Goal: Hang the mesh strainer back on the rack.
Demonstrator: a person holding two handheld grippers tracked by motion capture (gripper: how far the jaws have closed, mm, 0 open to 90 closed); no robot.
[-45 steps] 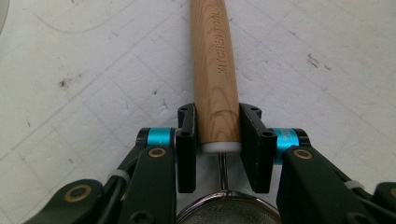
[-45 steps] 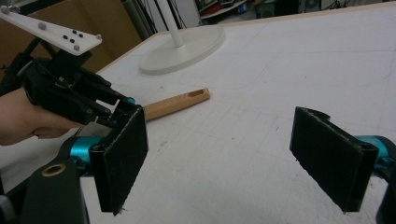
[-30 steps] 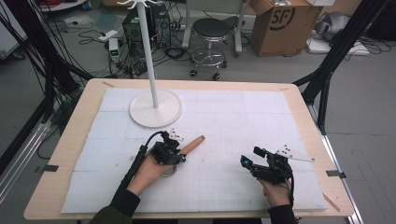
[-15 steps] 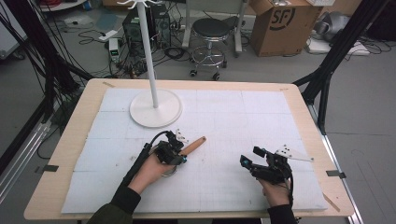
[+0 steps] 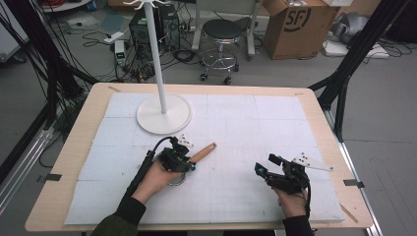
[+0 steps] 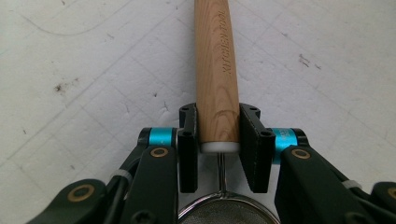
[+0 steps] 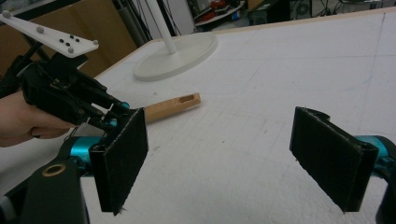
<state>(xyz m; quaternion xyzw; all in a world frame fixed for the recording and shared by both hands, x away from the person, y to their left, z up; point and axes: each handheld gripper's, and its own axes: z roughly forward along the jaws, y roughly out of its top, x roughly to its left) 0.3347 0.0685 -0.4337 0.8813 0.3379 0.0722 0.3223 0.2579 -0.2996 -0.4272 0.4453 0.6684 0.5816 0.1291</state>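
Two hand-held grippers rest over a white mat (image 5: 236, 147) on a wooden table, each gripped by a person's hand. A white coat stand (image 5: 163, 112) rises from its round base on the far left part of the mat, and it serves as the landmark.

Just in front of the stand's base, the left gripper (image 6: 218, 135) has its jaws closed part-way onto the wooden handle (image 6: 215, 65) of a small strainer (image 5: 189, 160). Both pads press the sides of the handle near its white end cap, and the wire neck and round mesh bowl (image 6: 229, 215) sit beneath the gripper's body. The handle points away, toward the right of the stand, lying low over the mat.

Well to the right of the stand, the right gripper (image 7: 233, 158) has its jaws spread wide with nothing between them, aimed back toward the strainer.

As a judgement, the hold is risky: the handle is round and smooth, and the pads clamp it close to the heavy mesh end, so a lift could let it roll or swing in the jaws. A tall stand nearby could also be knocked by the long handle.
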